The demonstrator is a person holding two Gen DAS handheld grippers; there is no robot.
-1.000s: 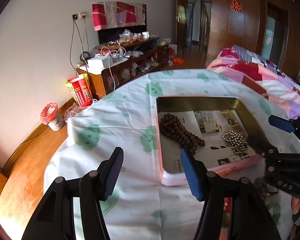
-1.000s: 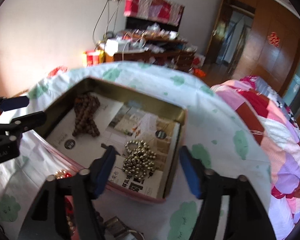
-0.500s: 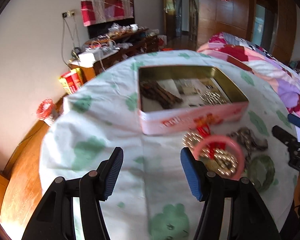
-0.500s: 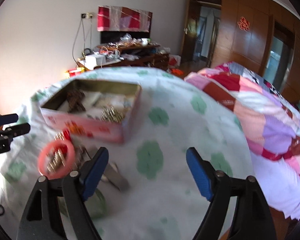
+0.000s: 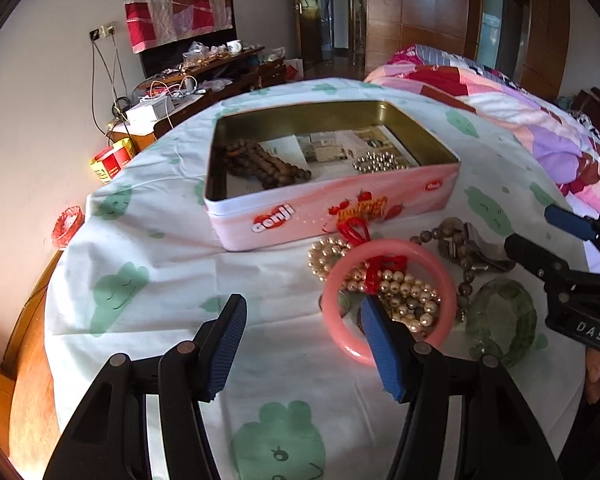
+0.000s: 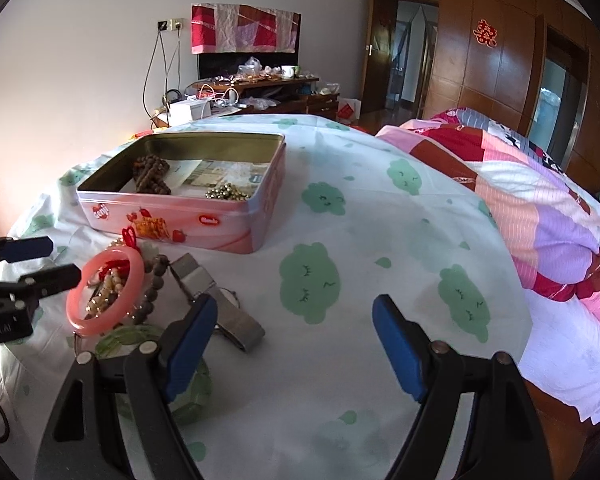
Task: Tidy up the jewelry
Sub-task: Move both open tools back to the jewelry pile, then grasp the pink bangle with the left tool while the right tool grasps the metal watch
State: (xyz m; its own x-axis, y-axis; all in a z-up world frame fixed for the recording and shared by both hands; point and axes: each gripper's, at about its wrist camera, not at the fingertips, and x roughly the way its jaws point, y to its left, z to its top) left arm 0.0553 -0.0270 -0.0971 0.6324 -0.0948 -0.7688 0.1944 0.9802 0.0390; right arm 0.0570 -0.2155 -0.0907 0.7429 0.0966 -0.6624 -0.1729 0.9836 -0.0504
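Both my grippers, left [image 5: 302,346] and right [image 6: 294,350], gape wide and empty. The bangle [image 5: 392,300] tops the tangled heap before the tin [image 5: 332,216]; lifting it may drag the pearls [image 5: 404,288] along.

Tin side, left wrist view: the pink rectangular metal tin [image 5: 332,212] is showing a red oval logo with white rounded letters, not clearly readable, and a smaller red oval logo near its right corner, too small to read.
Tin side, right wrist view: the same red oval logos are showing, letters too blurred to read.
Right gripper body: the black right gripper [image 5: 572,256] is carrying white letters reading "DAS", cut off at the frame edge.
Left gripper body: the black left gripper [image 6: 24,268] is carrying white lettering, cut off and unclear.
Wooden wardrobe door: the brown wooden wardrobe door [image 6: 496,64] is bearing a red double-happiness sign 囍 [image 6: 485,33].
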